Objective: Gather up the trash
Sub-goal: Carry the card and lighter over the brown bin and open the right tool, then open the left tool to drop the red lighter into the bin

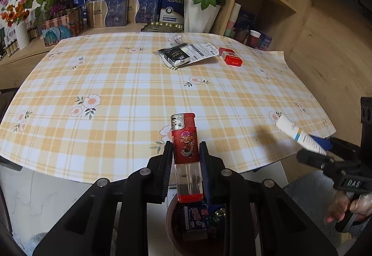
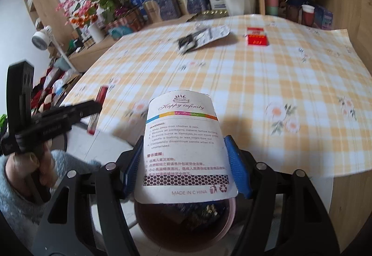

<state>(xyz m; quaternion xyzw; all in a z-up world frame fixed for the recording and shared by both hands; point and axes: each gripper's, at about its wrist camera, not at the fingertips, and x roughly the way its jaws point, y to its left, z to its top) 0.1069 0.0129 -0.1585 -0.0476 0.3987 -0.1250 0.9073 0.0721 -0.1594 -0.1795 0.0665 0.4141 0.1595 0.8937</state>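
While my left gripper (image 1: 186, 160) clamps the red lighter (image 1: 185, 153) and my right gripper (image 2: 183, 165) pinches the white card packet (image 2: 186, 151) above the trash bin (image 2: 186, 232) beside the table (image 1: 116, 93), I judge both need releasing next, centred over its mouth.

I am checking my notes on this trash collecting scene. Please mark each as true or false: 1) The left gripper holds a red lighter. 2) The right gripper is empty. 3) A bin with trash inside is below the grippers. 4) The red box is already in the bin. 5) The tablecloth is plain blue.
1) The left gripper holds a red lighter: true.
2) False: the right gripper is shut on a white paper package.
3) A bin with trash inside is below: true.
4) False: the red box lies on the table.
5) False: the tablecloth is yellow and white plaid with flowers.
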